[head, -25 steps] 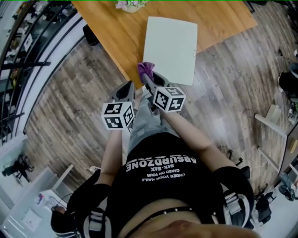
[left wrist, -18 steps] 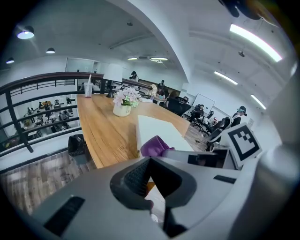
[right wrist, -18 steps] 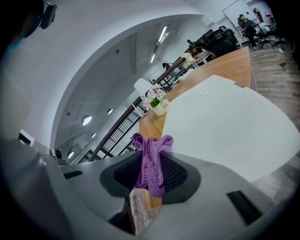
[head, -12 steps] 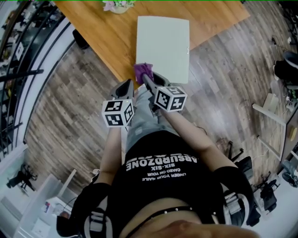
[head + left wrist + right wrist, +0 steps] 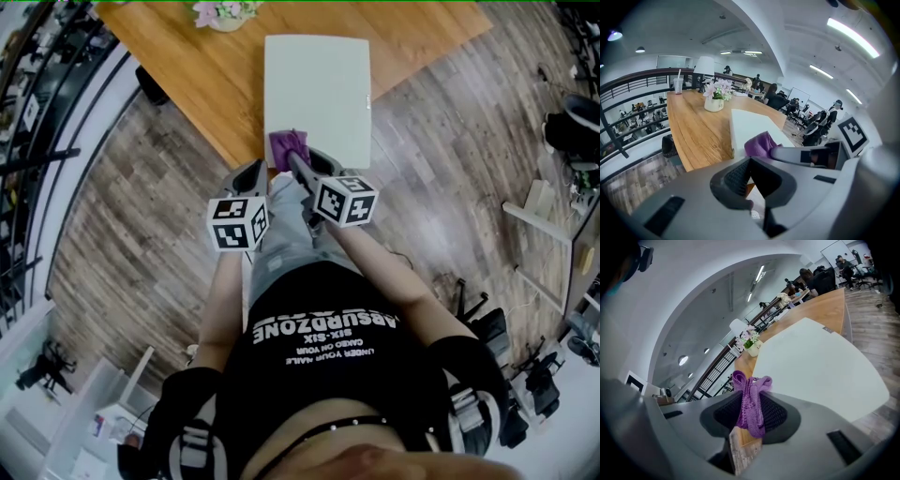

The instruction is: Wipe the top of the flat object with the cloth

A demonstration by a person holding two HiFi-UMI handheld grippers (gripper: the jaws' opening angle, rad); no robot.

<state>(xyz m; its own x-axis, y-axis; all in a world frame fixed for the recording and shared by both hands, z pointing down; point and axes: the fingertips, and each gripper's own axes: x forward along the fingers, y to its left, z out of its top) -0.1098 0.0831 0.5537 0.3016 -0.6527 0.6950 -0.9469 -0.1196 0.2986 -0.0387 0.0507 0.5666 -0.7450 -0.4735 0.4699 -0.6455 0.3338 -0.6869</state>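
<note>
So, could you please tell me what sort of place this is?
Most likely an open-plan office, perhaps on an upper level: a long wooden table stands beside a black metal railing, people sit on black office chairs further back, and long strip lights run along the white ceiling.

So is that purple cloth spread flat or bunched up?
Bunched up: the right gripper pinches the cloth into a crumpled wad, folds poking past its jaws, at the near edge of the white board.

Wooden table (image 5: 206, 84) stood on grey plank floor (image 5: 141, 234). Black railing (image 5: 642, 75) ran beside it. White flower pot (image 5: 714, 104) sat at far end. Long ceiling lights (image 5: 851, 30) shone.
</note>
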